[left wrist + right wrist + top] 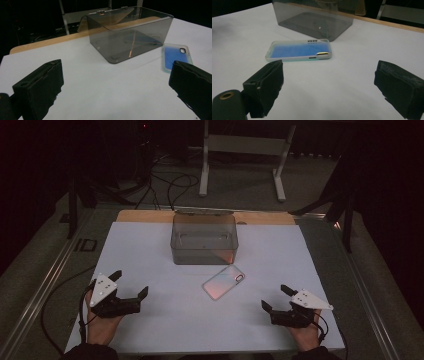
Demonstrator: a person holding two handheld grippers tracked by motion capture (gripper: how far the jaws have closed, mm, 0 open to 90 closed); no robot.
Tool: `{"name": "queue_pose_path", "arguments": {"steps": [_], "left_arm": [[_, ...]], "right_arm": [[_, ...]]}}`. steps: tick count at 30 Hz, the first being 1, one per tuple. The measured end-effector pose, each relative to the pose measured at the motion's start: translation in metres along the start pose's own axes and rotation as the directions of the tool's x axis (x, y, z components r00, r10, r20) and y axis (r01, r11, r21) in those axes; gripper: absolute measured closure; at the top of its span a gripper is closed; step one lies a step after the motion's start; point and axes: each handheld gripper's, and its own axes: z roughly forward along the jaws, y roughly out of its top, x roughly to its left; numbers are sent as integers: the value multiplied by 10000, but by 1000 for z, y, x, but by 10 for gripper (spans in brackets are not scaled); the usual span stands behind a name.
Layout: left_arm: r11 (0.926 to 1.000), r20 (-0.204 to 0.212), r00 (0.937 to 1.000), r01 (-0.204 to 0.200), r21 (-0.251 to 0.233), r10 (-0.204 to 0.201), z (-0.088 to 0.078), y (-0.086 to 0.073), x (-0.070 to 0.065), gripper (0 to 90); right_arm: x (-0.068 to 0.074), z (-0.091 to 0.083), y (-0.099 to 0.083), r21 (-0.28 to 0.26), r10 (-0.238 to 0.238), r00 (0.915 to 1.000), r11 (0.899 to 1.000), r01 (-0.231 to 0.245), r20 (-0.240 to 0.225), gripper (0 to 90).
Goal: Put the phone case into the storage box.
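A clear phone case [224, 282] lies flat on the white table [150, 250], just in front of a smoky transparent box [204, 239]. Seen from the left gripper view, the case [176, 57] looks blue and sits right of the box [130, 32]. In the right gripper view the case [298, 50] lies ahead of the jaws, the box [314, 18] behind it. My left gripper [131, 283] rests near the table's front left, open and empty. My right gripper [276, 298] rests at the front right, also open and empty. Both are well apart from the case.
A wooden strip [150, 216] runs along the table's far edge behind the box. Beyond it stand a white frame stand [245, 150] and cables [172, 187] on the floor. Metal rails [45, 280] flank the table.
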Motion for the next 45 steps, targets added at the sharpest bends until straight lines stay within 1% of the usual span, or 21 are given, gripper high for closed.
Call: {"name": "queue_pose_path", "arguments": {"steps": [3, 8, 10, 14, 17, 18, 20, 25, 32, 36, 45], "left_arm": [[10000, 65, 10000, -20, 65, 20, 3, 1, -1, 5], [9993, 163, 9995, -273, 255, 269, 11, 7, -4, 5], [9992, 171, 9994, -298, 285, 293, 12, 7, -5, 5], [9983, 279, 9985, -471, 341, 461, 18, 12, -7, 5], [9981, 314, 9983, -509, 359, 497, 21, 14, -8, 5], [9975, 382, 9976, -586, 383, 571, 24, 16, -9, 5], [9973, 407, 9974, -615, 404, 598, 26, 17, -10, 5], [9952, 503, 9954, -846, 488, 821, 33, 22, -13, 5], [9942, 582, 9944, -917, 557, 885, 40, 27, -14, 5], [9922, 612, 9927, -1076, 622, 1038, 45, 31, -15, 5], [9916, 691, 9916, -1136, 620, 1093, 52, 36, -18, 5]], "right_arm": [[0, 0, 0, 10, 4, 10000, 10000, -4, -2, 87], [0, 0, 0, -7, 6, 10000, 10000, -6, -14, 87], [0, 0, 0, -5, 13, 10000, 10000, -13, -26, 87], [0, 0, 0, -6, 9, 10000, 10000, -9, -32, 87], [0, 0, 0, -5, 11, 10000, 10000, -11, -34, 87], [0, 0, 0, -7, 11, 10000, 10000, -11, -38, 87], [0, 0, 0, -19, 22, 10000, 10000, -22, -43, 87], [0, 0, 0, -21, 33, 10000, 10000, -33, -60, 87], [0, 0, 0, -7, 59, 10000, 10000, -59, -64, 87], [0, 0, 0, -4, 58, 10000, 10000, -58, -60, 87], [-1, 0, 0, -9, 62, 10000, 10000, -62, -51, 87]]}}
